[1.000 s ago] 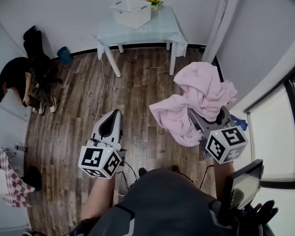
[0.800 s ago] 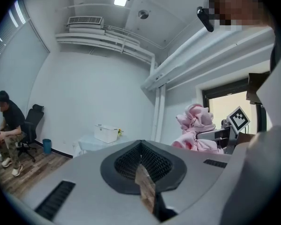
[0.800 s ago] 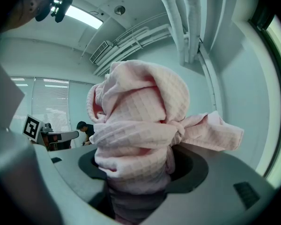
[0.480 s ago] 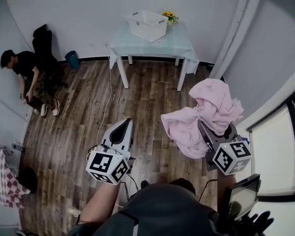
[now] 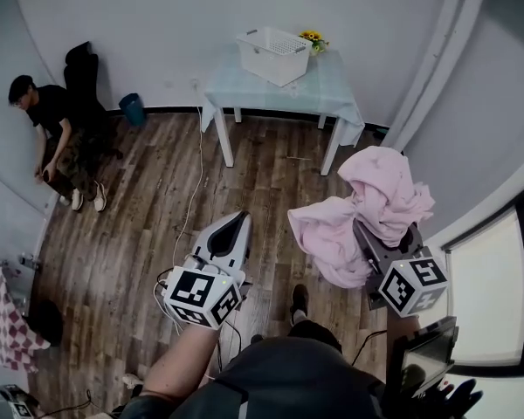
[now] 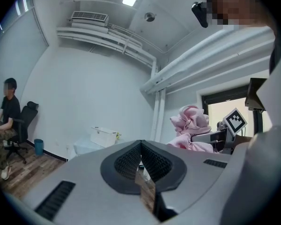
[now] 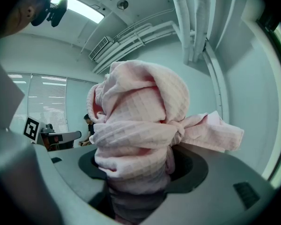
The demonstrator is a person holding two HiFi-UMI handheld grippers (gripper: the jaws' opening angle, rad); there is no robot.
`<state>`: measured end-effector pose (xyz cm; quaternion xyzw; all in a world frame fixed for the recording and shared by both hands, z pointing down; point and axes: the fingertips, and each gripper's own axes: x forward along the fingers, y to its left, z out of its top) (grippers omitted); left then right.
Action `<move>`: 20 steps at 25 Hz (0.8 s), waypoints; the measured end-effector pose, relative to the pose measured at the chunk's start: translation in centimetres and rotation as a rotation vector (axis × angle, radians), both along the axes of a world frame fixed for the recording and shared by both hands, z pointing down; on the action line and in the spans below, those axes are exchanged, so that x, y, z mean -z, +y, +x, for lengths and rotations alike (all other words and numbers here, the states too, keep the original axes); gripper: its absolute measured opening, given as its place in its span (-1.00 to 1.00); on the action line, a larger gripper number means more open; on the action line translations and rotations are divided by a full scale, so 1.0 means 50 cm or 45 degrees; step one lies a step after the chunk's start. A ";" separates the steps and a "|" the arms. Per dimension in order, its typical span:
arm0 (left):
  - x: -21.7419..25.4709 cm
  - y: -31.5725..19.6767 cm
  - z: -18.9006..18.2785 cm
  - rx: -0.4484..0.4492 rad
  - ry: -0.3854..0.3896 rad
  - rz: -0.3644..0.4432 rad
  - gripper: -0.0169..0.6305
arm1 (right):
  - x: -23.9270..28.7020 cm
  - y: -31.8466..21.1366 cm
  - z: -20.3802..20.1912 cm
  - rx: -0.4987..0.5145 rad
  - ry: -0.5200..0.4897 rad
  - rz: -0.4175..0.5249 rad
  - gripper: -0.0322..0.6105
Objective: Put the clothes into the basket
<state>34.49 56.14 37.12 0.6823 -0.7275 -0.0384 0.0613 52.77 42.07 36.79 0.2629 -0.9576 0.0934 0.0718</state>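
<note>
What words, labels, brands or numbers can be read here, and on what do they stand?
None can be read.
The left gripper and the right gripper bear only black-and-white square markers, no letters.
The basket and the pink cloth show no print.

Table and basket nearer in head view; seated person now upright; shoe appeared

No words, numbers, labels or brand names can be read anywhere here.
</note>
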 end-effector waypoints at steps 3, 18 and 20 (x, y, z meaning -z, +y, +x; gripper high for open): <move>0.009 -0.058 -0.038 0.029 -0.015 -0.010 -0.92 | 0.002 -0.056 -0.048 0.039 -0.011 0.001 0.12; 0.042 -0.344 -0.083 0.134 -0.087 -0.053 -0.92 | 0.021 -0.353 -0.128 0.162 -0.089 0.018 0.12; 0.036 -0.375 -0.084 0.146 -0.094 -0.068 -0.92 | 0.016 -0.384 -0.132 0.180 -0.093 0.013 0.12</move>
